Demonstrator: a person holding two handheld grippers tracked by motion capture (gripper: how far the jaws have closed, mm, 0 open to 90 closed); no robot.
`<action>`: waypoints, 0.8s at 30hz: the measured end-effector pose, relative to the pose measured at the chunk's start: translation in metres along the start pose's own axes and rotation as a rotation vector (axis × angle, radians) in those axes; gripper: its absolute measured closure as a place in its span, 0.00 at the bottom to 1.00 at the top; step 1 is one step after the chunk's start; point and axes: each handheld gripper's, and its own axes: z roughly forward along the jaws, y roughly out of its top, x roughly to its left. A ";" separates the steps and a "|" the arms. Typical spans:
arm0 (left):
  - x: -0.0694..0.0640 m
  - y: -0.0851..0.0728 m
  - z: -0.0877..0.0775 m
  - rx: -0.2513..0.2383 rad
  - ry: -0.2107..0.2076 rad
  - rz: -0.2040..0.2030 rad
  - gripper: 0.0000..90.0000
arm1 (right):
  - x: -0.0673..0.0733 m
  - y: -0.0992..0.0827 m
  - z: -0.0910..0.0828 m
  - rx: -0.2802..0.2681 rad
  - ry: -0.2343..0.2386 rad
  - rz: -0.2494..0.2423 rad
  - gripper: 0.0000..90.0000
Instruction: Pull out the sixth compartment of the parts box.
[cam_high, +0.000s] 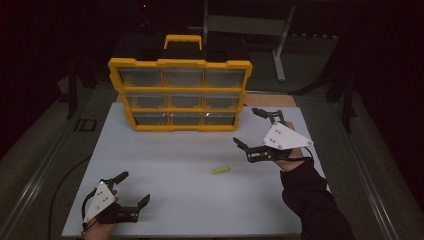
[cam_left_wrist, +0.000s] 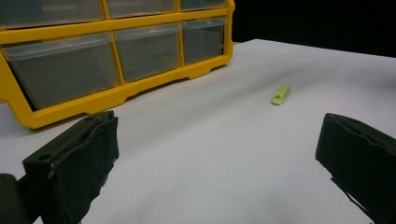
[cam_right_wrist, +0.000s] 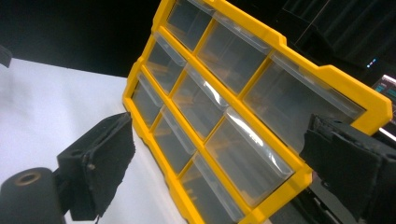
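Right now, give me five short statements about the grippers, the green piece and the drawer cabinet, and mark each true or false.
1. Both the left gripper and the right gripper are open. True.
2. The green piece is held in the right gripper. False: it lies loose on the table.
3. The cabinet has nine clear drawers. True.
4. A cabinet drawer is pulled out. False: all sit flush.
5. The green piece lies between the grippers. True.
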 end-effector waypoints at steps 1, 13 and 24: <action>0.000 0.000 0.000 -0.001 0.000 -0.001 0.00 | 0.000 0.000 0.002 -0.001 0.002 -0.002 0.10; 0.000 0.000 0.000 0.002 -0.005 0.000 0.00 | -0.011 -0.003 0.034 0.015 0.080 0.007 0.11; 0.001 0.000 0.000 0.000 -0.005 -0.004 0.00 | -0.020 -0.005 0.064 0.056 0.094 0.015 0.11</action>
